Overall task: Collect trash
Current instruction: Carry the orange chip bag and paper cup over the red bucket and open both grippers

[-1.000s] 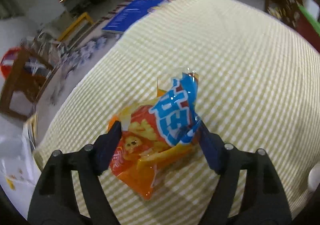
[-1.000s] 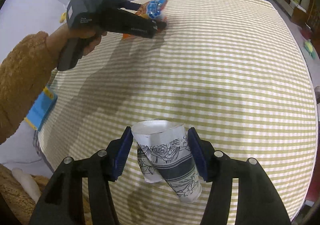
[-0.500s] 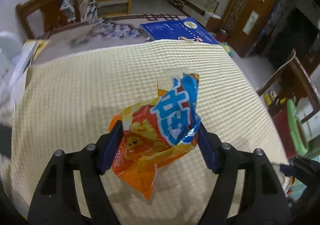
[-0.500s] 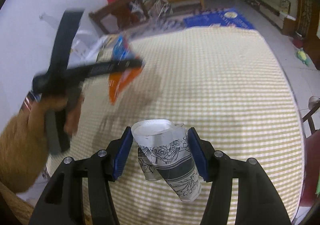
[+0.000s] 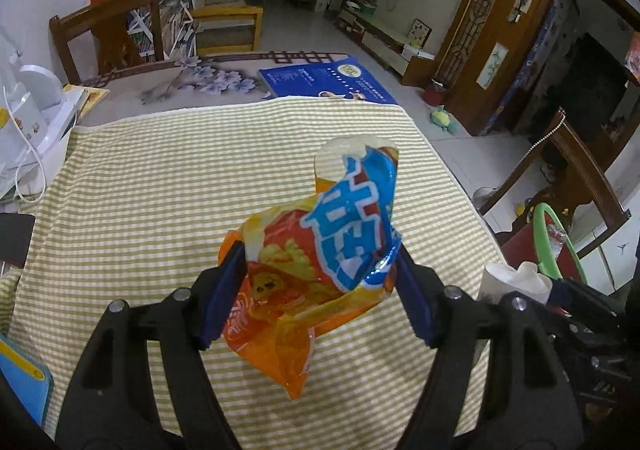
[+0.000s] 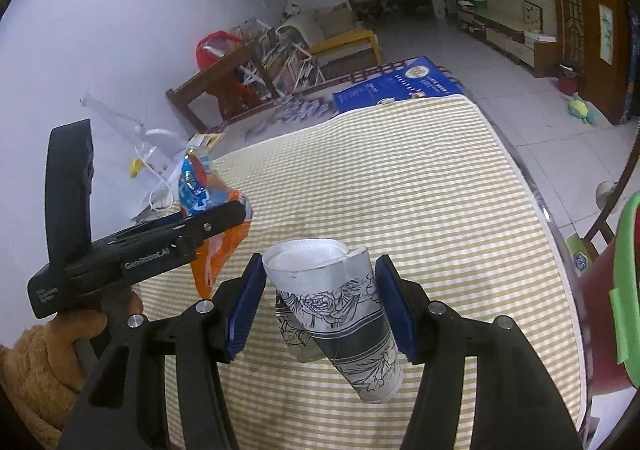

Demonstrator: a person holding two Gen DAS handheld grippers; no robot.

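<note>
Wrapper (image 5: 316, 266), left view: frame centre, pinched between the left gripper (image 5: 316, 290) pads above the cloth (image 5: 160, 189), looks light, crinkly and slick, so grab it mid-body. Right view: paper cup (image 6: 336, 310) sits lower centre, squeezed by the right gripper (image 6: 320, 306), already dented, thin and crushable, so go easy on its sides.

There is one orange and blue snack bag (image 5: 316, 266) and one squashed paper cup (image 6: 336, 314). One blue book (image 5: 324, 83) lies at the far end. Two grippers show, left gripper (image 5: 316, 290) and right gripper (image 6: 320, 306).
</note>
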